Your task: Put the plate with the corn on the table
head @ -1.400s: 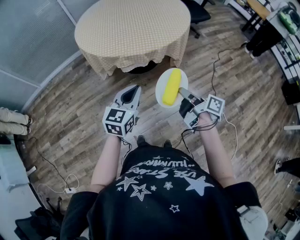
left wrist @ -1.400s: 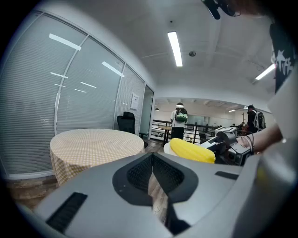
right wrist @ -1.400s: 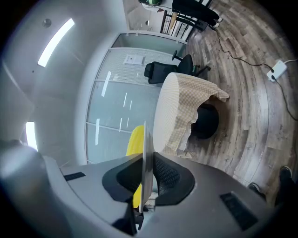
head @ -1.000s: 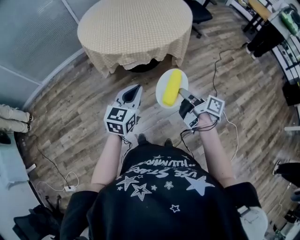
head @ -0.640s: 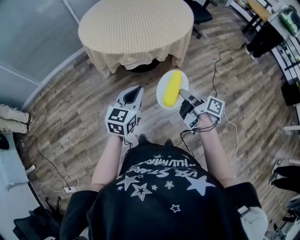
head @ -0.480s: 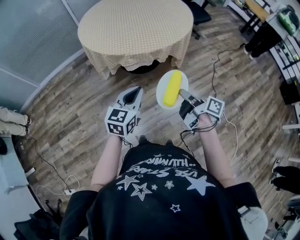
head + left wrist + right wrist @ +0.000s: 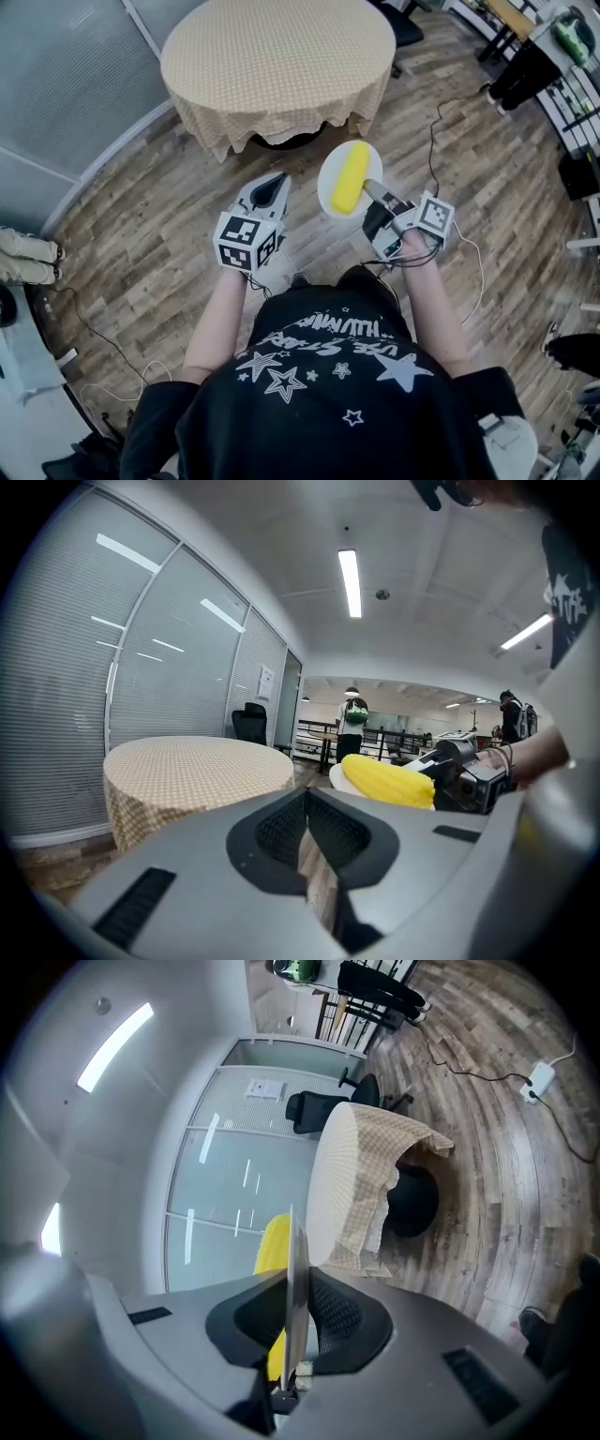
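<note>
Right gripper (image 7: 375, 192) is clamped on the near rim of the white plate (image 7: 328, 192). In the right gripper view the jaws are pressed against both faces of the plate, which shows there edge-on. Yellow corn (image 7: 350, 176) lies lengthwise across the plate, just beyond the jaw tips and pointing away from me. I hold the plate in the air over the floor (image 7: 141, 234), which is grey-brown wood planks.

My left gripper (image 7: 270, 187) hangs to the left of the plate, near it but apart. Its jaw tips are closed together with nothing between them, and only floor shows through the slit behind the tips.

Ahead of both grippers stands the round table (image 7: 281, 47), well apart from the plate. A tan checked cloth (image 7: 281, 127) covers it, the hem hanging in folds down the side. To the left of my left gripper and the table runs a glass wall (image 7: 66, 84) with blinds. Beyond the table sits a dark office chair (image 7: 247, 726). A thin cable (image 7: 430, 141) trails over the planks ahead and to the right of my right gripper. Far off in the open room a person (image 7: 352, 726) stands with their back to me.
</note>
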`<state>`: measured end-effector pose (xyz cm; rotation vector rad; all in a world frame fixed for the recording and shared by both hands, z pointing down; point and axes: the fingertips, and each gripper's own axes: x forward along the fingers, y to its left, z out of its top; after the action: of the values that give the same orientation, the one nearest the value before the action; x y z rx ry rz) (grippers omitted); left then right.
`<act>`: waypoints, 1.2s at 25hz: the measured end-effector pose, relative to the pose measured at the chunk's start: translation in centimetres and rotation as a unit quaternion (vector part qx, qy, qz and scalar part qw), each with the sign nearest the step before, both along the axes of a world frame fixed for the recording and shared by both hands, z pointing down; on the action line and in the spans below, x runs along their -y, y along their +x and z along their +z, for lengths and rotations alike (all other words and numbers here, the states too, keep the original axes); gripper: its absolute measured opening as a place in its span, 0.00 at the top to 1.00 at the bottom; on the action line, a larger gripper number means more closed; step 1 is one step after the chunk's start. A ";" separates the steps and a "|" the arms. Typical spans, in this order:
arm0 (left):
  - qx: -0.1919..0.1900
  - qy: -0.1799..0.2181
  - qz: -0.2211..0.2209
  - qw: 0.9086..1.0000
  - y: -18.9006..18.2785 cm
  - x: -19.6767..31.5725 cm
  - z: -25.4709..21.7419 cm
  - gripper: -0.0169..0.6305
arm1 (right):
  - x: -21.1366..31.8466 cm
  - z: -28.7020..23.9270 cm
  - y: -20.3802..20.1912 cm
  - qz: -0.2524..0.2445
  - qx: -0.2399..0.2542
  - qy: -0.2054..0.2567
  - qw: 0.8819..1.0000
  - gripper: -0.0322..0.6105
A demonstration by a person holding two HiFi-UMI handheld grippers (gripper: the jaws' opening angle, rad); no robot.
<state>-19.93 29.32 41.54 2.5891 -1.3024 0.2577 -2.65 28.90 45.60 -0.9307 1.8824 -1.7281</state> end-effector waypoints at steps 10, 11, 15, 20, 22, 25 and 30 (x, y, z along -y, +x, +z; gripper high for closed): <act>-0.005 -0.013 -0.008 1.000 -1.5 0.7 1.2 0.96 | 0.7 0.7 -0.3 0.000 -0.006 -0.003 1.000 0.87; -0.004 -0.014 -0.009 1.000 -1.5 1.0 1.3 0.96 | 1.1 0.8 -0.3 -0.002 -0.004 -0.003 1.000 0.87; -0.002 -0.013 -0.017 1.000 -0.6 2.3 1.4 0.96 | 2.8 1.0 0.0 -0.015 0.002 -0.002 1.000 0.87; -0.002 -0.006 -0.030 1.000 0.7 4.9 1.0 0.96 | 5.5 1.1 0.9 -0.035 0.005 0.001 0.999 0.87; -0.001 -0.009 -0.038 0.999 1.4 6.2 1.1 0.96 | 7.0 1.0 1.6 -0.044 0.006 0.002 0.999 0.87; 0.002 -0.012 -0.047 0.999 2.5 7.9 1.2 0.96 | 9.2 0.8 2.7 -0.054 0.007 0.003 0.999 0.87; 0.006 -0.022 -0.061 0.998 4.6 10.7 1.6 0.96 | 13.0 1.0 4.6 -0.064 0.014 0.004 0.998 0.87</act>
<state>-15.35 18.66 43.14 2.4637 -1.4365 0.2780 1.92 15.88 46.59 -0.7950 1.9674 -1.7955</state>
